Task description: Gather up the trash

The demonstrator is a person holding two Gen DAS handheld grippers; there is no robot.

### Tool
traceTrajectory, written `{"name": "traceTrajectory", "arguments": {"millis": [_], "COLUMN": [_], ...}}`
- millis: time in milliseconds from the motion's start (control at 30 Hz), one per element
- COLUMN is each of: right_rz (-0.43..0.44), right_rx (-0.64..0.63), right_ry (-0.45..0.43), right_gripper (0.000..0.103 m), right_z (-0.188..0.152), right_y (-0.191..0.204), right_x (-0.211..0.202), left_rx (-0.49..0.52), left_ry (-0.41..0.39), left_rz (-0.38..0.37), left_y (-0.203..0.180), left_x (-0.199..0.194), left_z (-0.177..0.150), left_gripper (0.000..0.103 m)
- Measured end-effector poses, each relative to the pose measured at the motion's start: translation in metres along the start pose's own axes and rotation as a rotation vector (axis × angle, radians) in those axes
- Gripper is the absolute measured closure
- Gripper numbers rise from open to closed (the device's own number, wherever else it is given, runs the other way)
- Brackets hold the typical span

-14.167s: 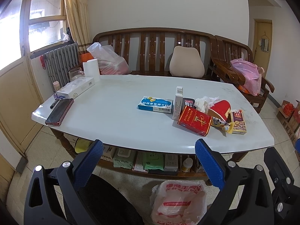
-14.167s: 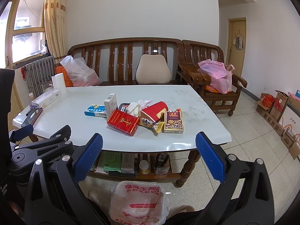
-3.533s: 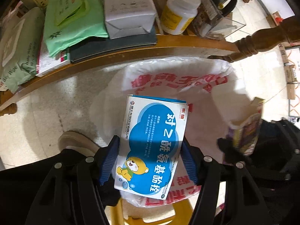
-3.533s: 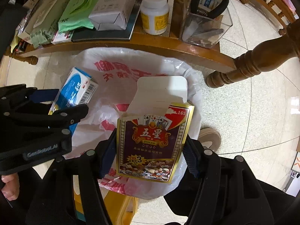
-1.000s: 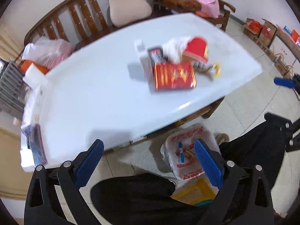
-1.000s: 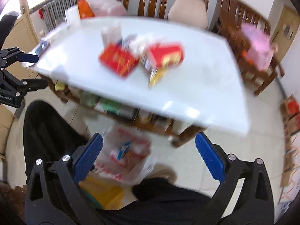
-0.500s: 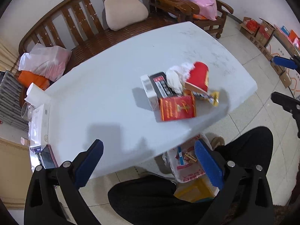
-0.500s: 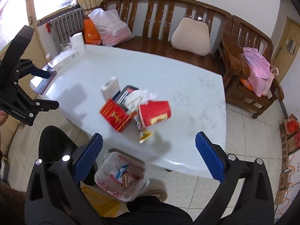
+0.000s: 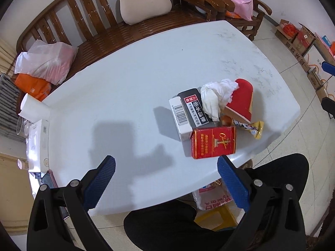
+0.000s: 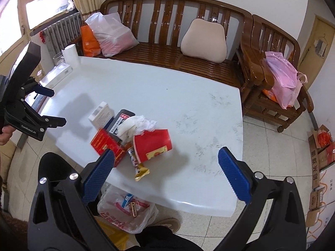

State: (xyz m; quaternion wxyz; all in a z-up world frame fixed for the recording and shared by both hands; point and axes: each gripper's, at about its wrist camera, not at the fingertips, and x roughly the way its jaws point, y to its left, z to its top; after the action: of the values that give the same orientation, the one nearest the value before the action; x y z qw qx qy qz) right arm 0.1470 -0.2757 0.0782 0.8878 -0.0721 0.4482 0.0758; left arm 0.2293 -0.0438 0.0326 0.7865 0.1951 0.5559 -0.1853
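Bright, even daylight enters from the window [image 10: 31, 10] — the white table [image 9: 129, 79] carries soft gripper shadows, mild glare at its near edge. Sharp centre — strong fisheye bending, dark vignetted corners.

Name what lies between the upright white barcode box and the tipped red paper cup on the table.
In the left wrist view, a flat black box and crumpled white tissue lie between the white barcode box and red paper cup.

Each handheld black plastic left gripper [image 9: 166, 168] and matching black right gripper [image 10: 166, 161] ends in two fingers faced with blue, finely ribbed pads [image 9: 100, 185]. Silver round screws [image 10: 72, 176] stud the angular black arms, which have triangular cut-outs. The left gripper's body carries white "GenRobot.AI" lettering [image 10: 29, 130]. The person wears black trousers [image 9: 167, 228] and a tan shoe [image 10: 167, 226].
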Motion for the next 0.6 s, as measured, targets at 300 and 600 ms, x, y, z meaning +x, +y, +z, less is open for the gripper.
{"name": "traceTrajectory", "arguments": {"millis": [300, 600], "right_rz": [-0.006, -0.004], "right_rx": [-0.024, -0.077], "right_ry": [0.059, 0.149], "right_gripper": [0.006, 0.006], "right_z": [0.002, -0.001], "right_y": [-0.001, 0.004], "right_x": [0.039, 0.088], "left_rx": [0.03, 0.029], "left_ry": [0.037, 0.09], "left_rz": [-0.009, -0.033], "left_y": [-0.008, -0.007], "left_x": [0.032, 0.067], "left_z": [0.018, 0.031], "left_gripper": [0.008, 0.008]}}
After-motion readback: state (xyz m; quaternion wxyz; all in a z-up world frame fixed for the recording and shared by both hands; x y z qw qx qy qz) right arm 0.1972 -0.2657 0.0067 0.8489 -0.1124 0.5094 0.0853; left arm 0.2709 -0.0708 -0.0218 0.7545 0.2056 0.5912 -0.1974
